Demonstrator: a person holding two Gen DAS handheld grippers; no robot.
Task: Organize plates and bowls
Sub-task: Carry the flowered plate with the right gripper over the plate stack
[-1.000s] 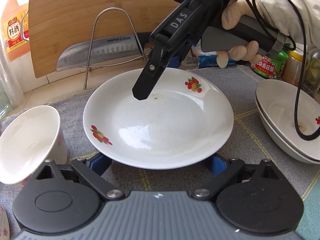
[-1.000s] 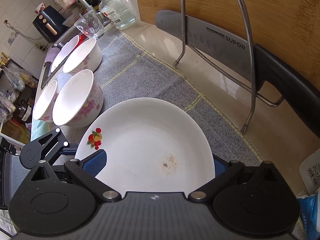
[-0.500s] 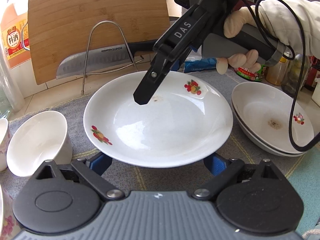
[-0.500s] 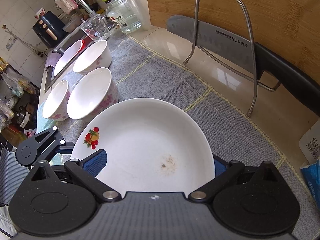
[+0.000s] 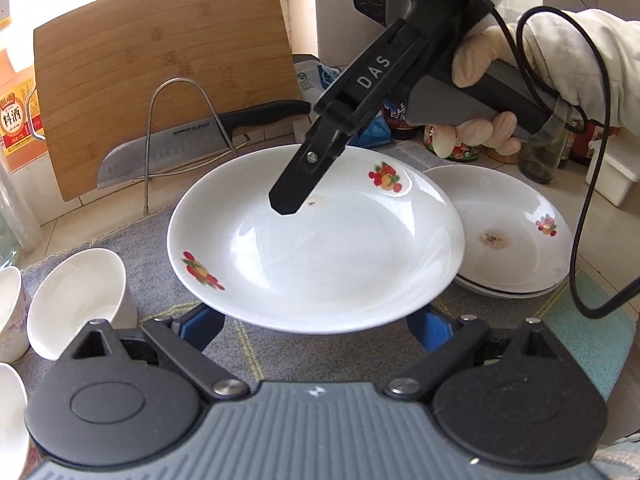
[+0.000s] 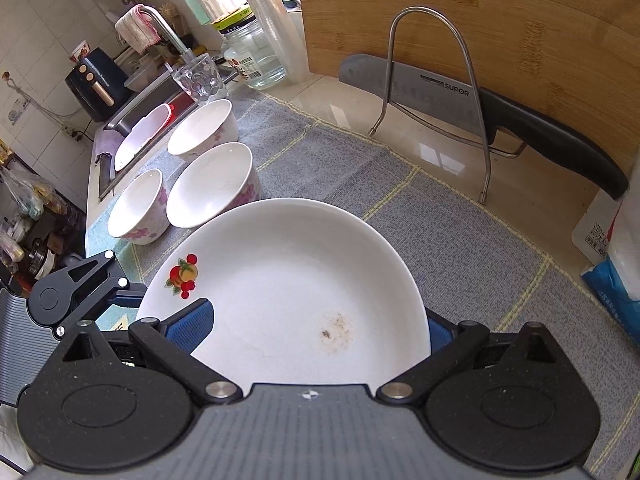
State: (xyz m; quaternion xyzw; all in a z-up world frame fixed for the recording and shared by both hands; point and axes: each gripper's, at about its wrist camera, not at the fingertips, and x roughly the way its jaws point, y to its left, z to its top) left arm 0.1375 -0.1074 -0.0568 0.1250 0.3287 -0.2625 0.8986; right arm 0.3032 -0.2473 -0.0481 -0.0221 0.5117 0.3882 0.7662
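We are in a kitchen, looking along two hand-held tools at a white deep plate [image 5: 320, 248] printed with small fruit sprigs and marked by a brown stain. The plate sits clear of the grey mat [image 6: 420, 216] on the tabletop, and its right edge overlaps a stack of matching plates [image 5: 512, 240] just beside it.

The right gripper [image 6: 312, 326], in a gloved hand [image 5: 480, 80], seems to be clamping the plate. One finger lies on the upper face and the other sits behind the rim. The left gripper [image 5: 314, 324] has its jaws spread wide. Their tips are tucked under the near rim, and we cannot tell whether they touch it.

Four flowered bowls [image 6: 208, 192] stand together at the far left of the mat. A bamboo cutting board [image 5: 160, 72] and a knife [image 5: 180, 148] lean on a wire rack behind.

We judge the step in hand to be carrying this plate to the stack. The next move calls for centring it over the top plate and lowering it level, then releasing only once it nests.
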